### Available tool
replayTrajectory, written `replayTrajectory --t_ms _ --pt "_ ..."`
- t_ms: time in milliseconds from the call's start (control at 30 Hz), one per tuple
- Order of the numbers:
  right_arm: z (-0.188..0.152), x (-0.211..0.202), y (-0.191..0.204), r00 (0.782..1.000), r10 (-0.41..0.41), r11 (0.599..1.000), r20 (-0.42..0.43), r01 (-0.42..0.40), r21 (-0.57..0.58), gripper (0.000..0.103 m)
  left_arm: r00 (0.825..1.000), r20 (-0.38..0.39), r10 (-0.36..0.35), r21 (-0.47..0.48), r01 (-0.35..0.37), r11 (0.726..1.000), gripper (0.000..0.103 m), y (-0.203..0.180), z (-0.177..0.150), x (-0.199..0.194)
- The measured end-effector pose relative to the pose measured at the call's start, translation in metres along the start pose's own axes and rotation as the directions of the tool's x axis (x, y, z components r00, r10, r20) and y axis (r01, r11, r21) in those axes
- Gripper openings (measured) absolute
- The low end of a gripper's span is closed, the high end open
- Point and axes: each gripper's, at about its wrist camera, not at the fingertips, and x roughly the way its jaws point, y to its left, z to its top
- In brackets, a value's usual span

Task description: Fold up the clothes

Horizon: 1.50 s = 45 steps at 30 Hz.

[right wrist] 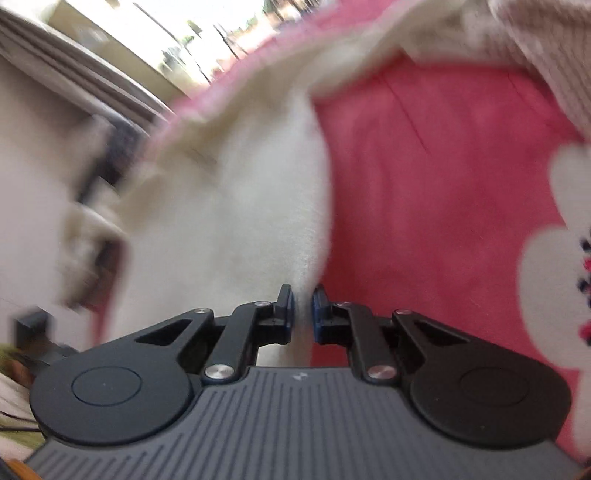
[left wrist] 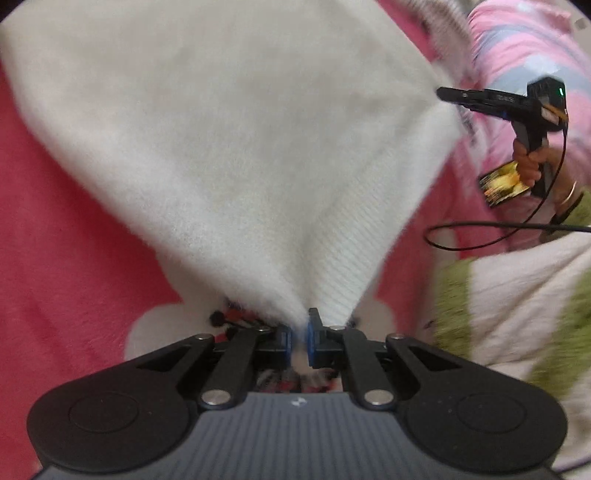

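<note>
As each pinches it: white sweater (left wrist: 229,147) (taut); left claw (left wrist: 299,336); right claw (right wrist: 303,314).

We see soft, even indoor light with no hard shadows, and the brightest spot is the blown-out window (right wrist: 207,33) at the top of the right wrist view. Motion blur smears the white garment (left wrist: 221,147) and the room at that view's left edge. Both pictures bend strongly toward dark rounded corners, and only the near black gripper parts stay sharp.
</note>
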Motion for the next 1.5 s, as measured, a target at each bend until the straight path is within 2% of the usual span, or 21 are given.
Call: replayTrajectory --t_ms 133,167,233,333,400,500,567,667,733,833,900,1000,1100,1200,1267,1400,1500 --pt "-0.005 0.016 -0.014 0.993 -0.092 0.996 -0.072 0.091 -0.009 0.009 0.999 -0.044 0.000 -0.041 -0.001 0.999 0.015 0.009 0.007 0.019" --pt "-0.005 0.015 -0.015 0.990 -0.119 0.993 -0.072 0.118 -0.019 0.013 0.999 -0.055 -0.001 -0.051 -0.002 0.999 0.025 0.012 0.009 0.023" --pt "-0.002 -0.002 -0.010 0.982 -0.185 0.981 -0.023 0.183 -0.061 0.015 0.997 -0.063 0.032 -0.015 -0.033 0.999 0.037 0.007 0.007 0.018" --pt "0.010 -0.020 0.000 0.971 -0.234 0.965 0.047 0.237 -0.109 0.016 0.995 -0.071 0.074 0.069 -0.070 0.995 0.039 0.005 0.001 -0.001" --pt "0.019 -0.027 0.011 0.968 -0.215 0.955 0.131 0.236 -0.179 0.016 0.995 -0.050 0.087 0.105 -0.081 0.991 0.039 0.008 -0.001 -0.019" --pt "0.035 -0.024 0.033 0.966 -0.126 0.947 0.227 0.186 -0.264 0.018 0.991 0.033 0.131 0.098 -0.133 0.986 0.039 0.019 0.006 -0.046" --pt "0.045 -0.008 0.051 0.970 -0.083 0.932 0.227 0.156 -0.326 0.025 0.984 0.117 0.136 0.061 -0.144 0.988 0.039 0.023 0.017 -0.059" --pt "0.061 0.018 0.078 0.979 -0.051 0.895 0.196 0.132 -0.426 0.026 0.965 0.231 0.126 0.011 -0.132 0.991 0.040 0.035 0.038 -0.073" --pt "0.072 0.038 0.099 0.983 -0.025 0.864 0.182 0.113 -0.491 0.027 0.942 0.302 0.146 -0.025 -0.145 0.989 0.041 0.039 0.054 -0.073" --pt "0.086 0.061 0.137 0.986 0.002 0.803 0.166 0.098 -0.588 0.030 0.898 0.405 0.171 -0.088 -0.148 0.985 0.042 0.046 0.081 -0.067" --pt "0.087 0.073 0.165 0.988 -0.009 0.753 0.153 0.107 -0.649 0.031 0.858 0.471 0.203 -0.127 -0.162 0.979 0.042 0.052 0.099 -0.062" --pt "0.104 0.100 0.194 0.990 -0.030 0.671 0.137 0.122 -0.731 0.031 0.790 0.554 0.262 -0.169 -0.202 0.965 0.042 0.058 0.126 -0.058" --pt "0.124 0.126 0.215 0.988 -0.031 0.622 0.148 0.135 -0.771 0.031 0.729 0.613 0.305 -0.189 -0.240 0.952 0.042 0.066 0.150 -0.061" --pt "0.148 0.145 0.231 0.979 -0.001 0.611 0.201 0.160 -0.775 0.031 0.680 0.651 0.337 -0.196 -0.279 0.940 0.042 0.069 0.170 -0.061" --pt "0.168 0.158 0.238 0.972 0.033 0.635 0.233 0.159 -0.756 0.031 0.652 0.673 0.350 -0.196 -0.299 0.934 0.042 0.070 0.182 -0.059" --pt "0.205 0.193 0.243 0.954 0.078 0.700 0.291 0.155 -0.697 0.031 0.615 0.700 0.363 -0.181 -0.339 0.923 0.042 0.072 0.195 -0.057" --pt "0.216 0.228 0.242 0.956 0.076 0.713 0.282 0.145 -0.686 0.031 0.570 0.726 0.384 -0.182 -0.379 0.907 0.043 0.074 0.207 -0.053"
